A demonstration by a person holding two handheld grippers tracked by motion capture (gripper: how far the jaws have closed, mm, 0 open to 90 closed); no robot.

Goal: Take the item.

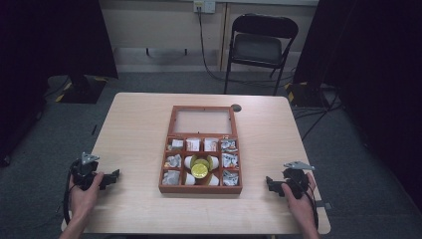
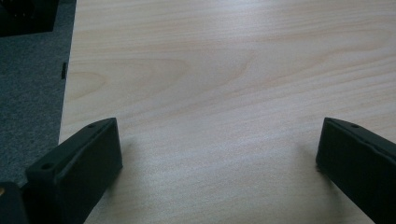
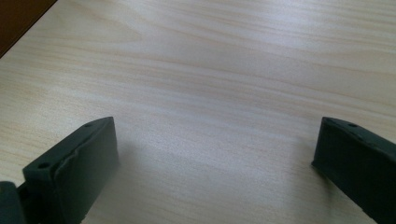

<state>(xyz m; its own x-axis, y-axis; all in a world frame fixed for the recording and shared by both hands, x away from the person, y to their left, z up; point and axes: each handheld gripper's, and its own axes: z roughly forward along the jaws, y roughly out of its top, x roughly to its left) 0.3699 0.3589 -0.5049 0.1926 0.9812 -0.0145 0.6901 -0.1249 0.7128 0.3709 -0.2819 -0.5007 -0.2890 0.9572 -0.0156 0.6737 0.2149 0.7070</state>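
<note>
Both tongs resting, nothing begun.
My left gripper (image 1: pixel 113 175) and right gripper (image 1: pixel 270 183) gape wide, empty, flanking the compartmented reddish wooden box (image 1: pixel 201 189); I judge reaching in comes next.

A box (image 1: pixel 200 155) sits mid-bench (image 1: pixel 139 124), a jar (image 1: pixel 200 169) inside it; a chair (image 1: pixel 259 47) stands behind the bench.

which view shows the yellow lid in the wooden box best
The high view: it looks down on the open wooden box, with the yellow lid in its middle compartments. The left and right gripper views look at bare table between open jaws, nothing of the lid.
</note>
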